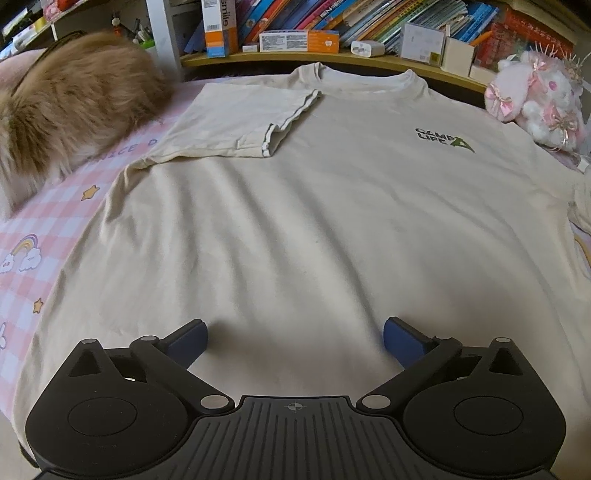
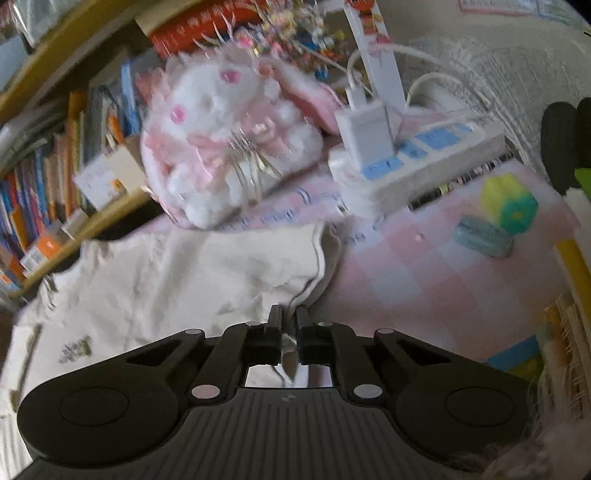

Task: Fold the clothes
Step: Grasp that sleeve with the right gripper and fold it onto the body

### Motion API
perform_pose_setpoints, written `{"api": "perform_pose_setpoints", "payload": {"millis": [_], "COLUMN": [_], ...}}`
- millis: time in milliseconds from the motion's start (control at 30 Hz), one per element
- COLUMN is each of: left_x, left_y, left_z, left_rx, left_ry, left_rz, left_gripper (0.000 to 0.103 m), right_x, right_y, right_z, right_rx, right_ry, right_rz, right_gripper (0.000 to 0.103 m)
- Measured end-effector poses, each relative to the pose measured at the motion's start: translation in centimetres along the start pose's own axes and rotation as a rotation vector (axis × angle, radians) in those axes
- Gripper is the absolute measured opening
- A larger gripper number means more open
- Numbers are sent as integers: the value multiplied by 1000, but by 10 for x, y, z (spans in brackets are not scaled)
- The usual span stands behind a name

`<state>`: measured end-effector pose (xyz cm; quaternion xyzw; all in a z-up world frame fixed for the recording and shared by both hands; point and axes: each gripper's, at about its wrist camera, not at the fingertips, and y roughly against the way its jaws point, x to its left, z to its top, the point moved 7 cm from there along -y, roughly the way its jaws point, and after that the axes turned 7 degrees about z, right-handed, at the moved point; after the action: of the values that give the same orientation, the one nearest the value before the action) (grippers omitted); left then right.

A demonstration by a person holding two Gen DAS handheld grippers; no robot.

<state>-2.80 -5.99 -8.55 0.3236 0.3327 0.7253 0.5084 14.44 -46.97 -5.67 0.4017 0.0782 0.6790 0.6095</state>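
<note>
Crowding the upper left of the left wrist view: a tan furry plush (image 1: 70,99), lying on the pink checked bedsheet (image 1: 33,236) and reaching almost to the folded-in sleeve (image 1: 243,118) of the cream T-shirt (image 1: 295,221). Running along the top of that view: a wooden shelf (image 1: 332,61) packed with books (image 1: 369,18) and small boxes. Sitting at the upper right there, and filling the upper middle of the right wrist view: a pink and white plush bunny (image 1: 535,99), just beside the shirt's far shoulder. Lying to the right of the bunny in the right wrist view: a white power strip (image 2: 417,158) with a charger (image 2: 364,129) plugged in, and further right on the sheet a few small pastel toys (image 2: 495,218). Spreading flat over most of the left wrist view: the T-shirt, chest print (image 1: 441,140) at the right, neckline at the top centre. Hovering at the bottom of that view over the shirt's lower part: the left gripper (image 1: 295,339), released, blue pads wide apart with only bare cloth lying below them. Pinching at the lower centre of the right wrist view: the right gripper (image 2: 290,325), clenched on the hem edge of the shirt's other sleeve (image 2: 310,273), cloth showing between the nearly closed jaws, pink sheet lying just to the right.
</note>
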Motion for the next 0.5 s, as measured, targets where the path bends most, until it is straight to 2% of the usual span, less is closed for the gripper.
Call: {"api": "perform_pose_setpoints", "payload": {"millis": [167, 333, 433, 500], "left_x": [-1, 3, 6, 9], "left_y": [-1, 0, 0, 0], "left_z": [1, 0, -1, -1], "left_rx": [-4, -11, -12, -11], "left_ry": [-14, -19, -15, -15], "left_rz": [-11, -26, -33, -37], "left_gripper": [103, 103, 103, 103], "right_x": [40, 114, 169, 204], "right_y": [10, 1, -18, -38], "right_z": [18, 31, 17, -2], "right_rx": [-58, -87, -72, -30], "right_ry": [47, 201, 321, 396], "right_rz": [82, 139, 177, 208], "right_gripper": [6, 6, 6, 6]}}
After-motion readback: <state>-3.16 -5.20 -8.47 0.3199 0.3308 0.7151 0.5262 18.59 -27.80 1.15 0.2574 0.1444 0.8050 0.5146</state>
